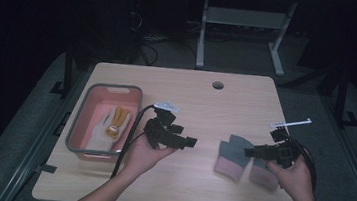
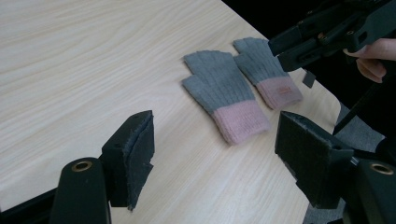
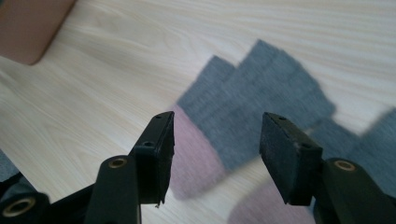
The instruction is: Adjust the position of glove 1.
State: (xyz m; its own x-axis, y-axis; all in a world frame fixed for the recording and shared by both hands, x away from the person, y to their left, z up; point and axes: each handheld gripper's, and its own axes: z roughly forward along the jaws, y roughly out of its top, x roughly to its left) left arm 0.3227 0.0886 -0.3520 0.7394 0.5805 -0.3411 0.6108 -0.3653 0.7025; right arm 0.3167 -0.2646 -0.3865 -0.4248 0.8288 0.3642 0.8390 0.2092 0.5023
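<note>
The right gripper [image 3: 215, 156] hangs wide apart over a grey-and-pink glove [image 3: 243, 109] — nothing pinched — on the wooden table [image 3: 116, 74].

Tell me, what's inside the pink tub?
The pink tub holds a yellow glove lying on something pale. Whatever is beneath them is covered, so I cannot tell.

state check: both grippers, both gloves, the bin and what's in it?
left gripper: open, nothing between the pads, off the gloves
right gripper: open, over the gloves, not gripping
left glove: flat on the table, pink cuff toward the person
right glove: flat beside it, partly under the right gripper
pink bin: upright at the table's left
yellow item: lying in the bin on something white
</note>
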